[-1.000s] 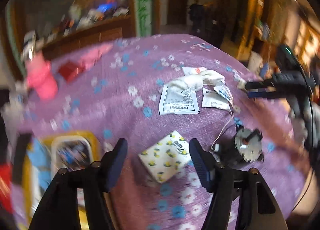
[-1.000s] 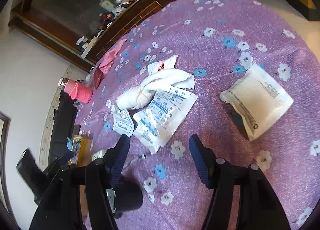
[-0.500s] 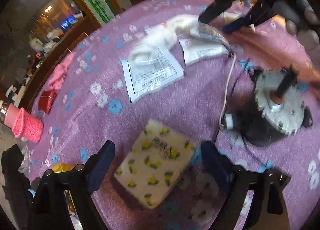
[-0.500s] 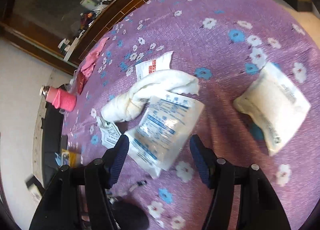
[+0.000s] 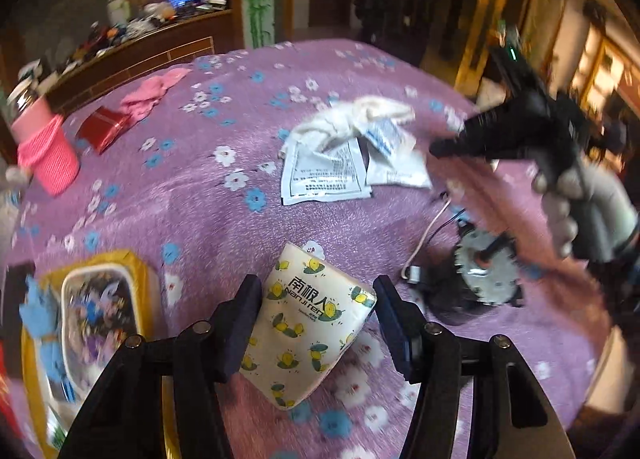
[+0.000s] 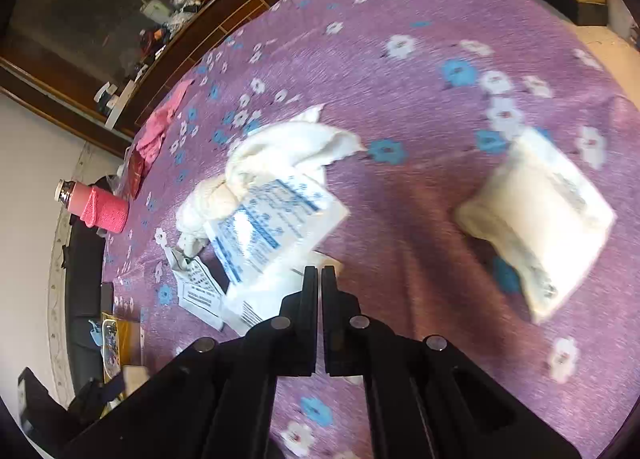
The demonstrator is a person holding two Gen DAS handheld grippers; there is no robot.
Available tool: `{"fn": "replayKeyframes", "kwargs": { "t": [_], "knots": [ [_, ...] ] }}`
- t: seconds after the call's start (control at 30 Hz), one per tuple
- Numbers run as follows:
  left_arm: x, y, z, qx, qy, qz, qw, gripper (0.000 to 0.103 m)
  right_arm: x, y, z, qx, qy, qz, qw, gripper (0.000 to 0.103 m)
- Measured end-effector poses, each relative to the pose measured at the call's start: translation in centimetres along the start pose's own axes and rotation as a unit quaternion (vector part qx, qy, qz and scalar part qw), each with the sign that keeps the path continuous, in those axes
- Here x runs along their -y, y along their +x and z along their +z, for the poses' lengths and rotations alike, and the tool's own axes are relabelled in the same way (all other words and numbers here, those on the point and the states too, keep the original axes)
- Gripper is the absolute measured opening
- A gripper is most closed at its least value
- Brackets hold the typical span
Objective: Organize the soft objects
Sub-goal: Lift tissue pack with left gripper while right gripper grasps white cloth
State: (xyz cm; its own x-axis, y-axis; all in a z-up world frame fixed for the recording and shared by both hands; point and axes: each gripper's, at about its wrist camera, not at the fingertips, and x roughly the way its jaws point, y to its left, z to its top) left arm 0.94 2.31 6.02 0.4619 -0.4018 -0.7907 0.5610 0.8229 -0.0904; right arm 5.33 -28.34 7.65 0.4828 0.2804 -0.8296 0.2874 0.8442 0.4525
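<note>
My left gripper [image 5: 316, 311] is open, its fingers on either side of a white tissue pack [image 5: 308, 335] with yellow lemon prints on the purple floral cloth [image 5: 192, 179]. My right gripper [image 6: 319, 279] is shut at the near edge of a clear blue-printed packet [image 6: 272, 219], which lies against a white towel [image 6: 280, 155]; whether it pinches the packet cannot be told. It shows as a dark shape in the left wrist view [image 5: 440, 147]. A cream pouch [image 6: 540, 215] lies to the right.
A black motor with a toothed disc [image 5: 480, 279] and its cable lie right of the tissue pack. A yellow-rimmed package [image 5: 92, 319] lies at the left. A pink-sleeved bottle [image 5: 44, 151], a red pouch [image 5: 102, 131] and a pink cloth [image 5: 152, 95] sit far left.
My right gripper has shut and moved down onto the edge of the blue-printed packet. My left gripper has closed in around the tissue pack.
</note>
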Motion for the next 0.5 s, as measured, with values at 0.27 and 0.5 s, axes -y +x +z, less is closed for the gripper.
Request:
{"fn": "replayKeyframes", "kwargs": {
  "t": [0.27, 0.5],
  "knots": [
    [-1.2, -4.6, -2.5, 0.045, -0.076, -0.055, 0.9946, 0.061, -1.2, -3.6, -0.2, 0.051, -0.032, 0.014, 0.998, 0.081],
    [-1.9, -6.1, -4.5, 0.062, -0.105, -0.088, 0.9886, 0.061, -9.9, -1.2, 0.7, 0.029, -0.246, -0.069, 0.966, 0.081]
  ]
}}
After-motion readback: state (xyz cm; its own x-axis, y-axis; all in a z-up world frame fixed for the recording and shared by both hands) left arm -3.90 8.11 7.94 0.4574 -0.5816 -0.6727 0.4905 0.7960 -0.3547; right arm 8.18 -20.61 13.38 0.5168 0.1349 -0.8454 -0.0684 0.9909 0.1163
